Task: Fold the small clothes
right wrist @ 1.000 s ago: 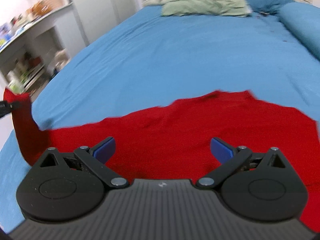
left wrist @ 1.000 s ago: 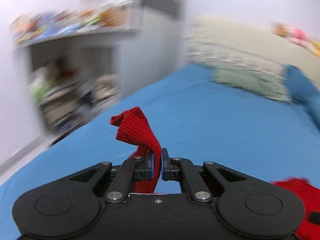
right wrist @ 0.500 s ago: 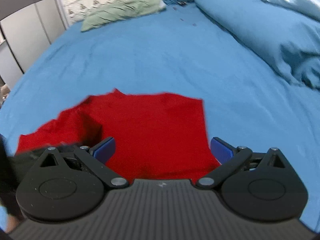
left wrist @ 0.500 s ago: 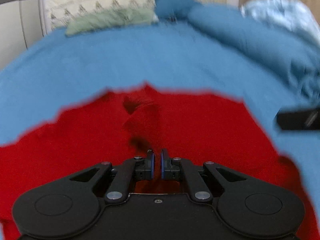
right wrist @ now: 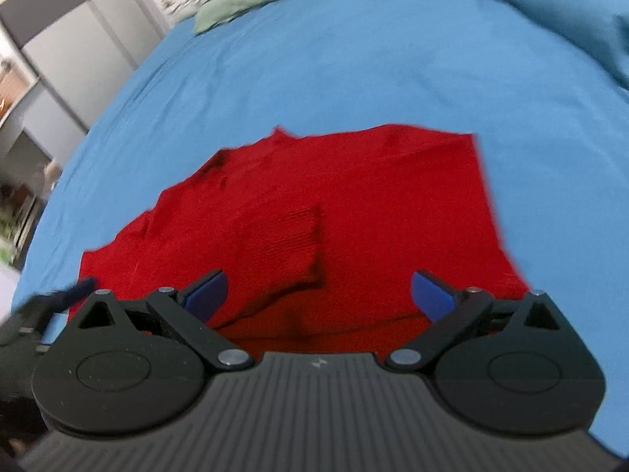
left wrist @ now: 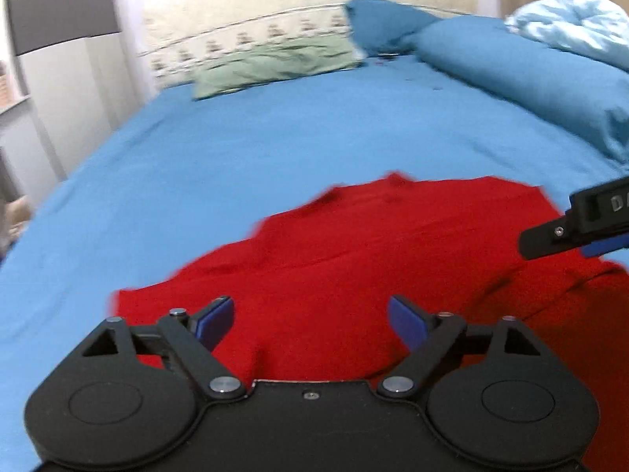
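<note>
Sweater [right wrist: 354, 212] in red knit lies spread on the blue bedsheet [left wrist: 243, 149], near the foot end of what I can see, with one sleeve [right wrist: 283, 244] folded in across the body so its ribbed cuff rests on top of the torso (the ribbing shows clearly from my right wrist view). My left gripper [left wrist: 310, 320] is spread wide with nothing between its blue pads; it hovers over the near-left part of the sweater [left wrist: 393, 244], and I cannot tell whether it touches the fabric. My right gripper [right wrist: 319, 293] is likewise wide open and empty, poised over the near edge of the garment just behind the folded cuff. From the left wrist view the right gripper [left wrist: 582, 216] juts in at the right edge above the sweater's right side. Toward the head of the bed a green pillow [left wrist: 275, 65] lies against a patterned cream pillow [left wrist: 243, 39], and a rolled blue duvet [left wrist: 511, 74] runs along the right side.
</note>
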A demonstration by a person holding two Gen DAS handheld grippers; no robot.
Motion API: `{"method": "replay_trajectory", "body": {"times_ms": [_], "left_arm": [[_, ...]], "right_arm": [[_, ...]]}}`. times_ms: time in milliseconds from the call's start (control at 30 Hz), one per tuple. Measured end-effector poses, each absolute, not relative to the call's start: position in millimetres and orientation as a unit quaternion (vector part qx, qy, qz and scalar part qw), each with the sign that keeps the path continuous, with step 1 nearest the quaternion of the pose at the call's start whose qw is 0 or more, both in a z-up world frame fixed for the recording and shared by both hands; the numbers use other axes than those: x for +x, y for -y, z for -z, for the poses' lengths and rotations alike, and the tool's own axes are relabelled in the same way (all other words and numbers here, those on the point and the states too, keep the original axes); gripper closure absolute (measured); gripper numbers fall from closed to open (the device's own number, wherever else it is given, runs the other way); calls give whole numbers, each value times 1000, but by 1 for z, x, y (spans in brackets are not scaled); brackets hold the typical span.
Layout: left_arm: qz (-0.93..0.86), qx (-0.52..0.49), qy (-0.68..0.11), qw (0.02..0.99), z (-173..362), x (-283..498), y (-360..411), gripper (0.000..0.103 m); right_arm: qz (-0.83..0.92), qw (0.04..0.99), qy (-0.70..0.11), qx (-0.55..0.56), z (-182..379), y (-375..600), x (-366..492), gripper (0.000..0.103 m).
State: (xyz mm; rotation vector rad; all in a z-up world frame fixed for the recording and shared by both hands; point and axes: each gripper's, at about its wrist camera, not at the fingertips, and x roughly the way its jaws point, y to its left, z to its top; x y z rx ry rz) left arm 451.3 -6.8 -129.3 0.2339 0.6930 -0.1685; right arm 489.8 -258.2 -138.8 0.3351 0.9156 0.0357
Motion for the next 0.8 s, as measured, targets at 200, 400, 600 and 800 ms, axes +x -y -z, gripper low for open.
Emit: {"method": "replay_trajectory", "body": {"times_ms": [200,400,600,800], "left_arm": [[-10,77,-372,925,144,447,-81,14],[-51,46,-397,915,163,441,-121,15],[-42,42,-409,911,169,443,-121,15],[-23,47,-415,908,177,461,-110,15]], "right_arm": [[-3,885,-446,132,163,221,515,16],[18,890,-449,81,178,199,524,60],[9,914,-402,48,144,204,522,81],[56,930,-364,11,98,258,511,82]]}}
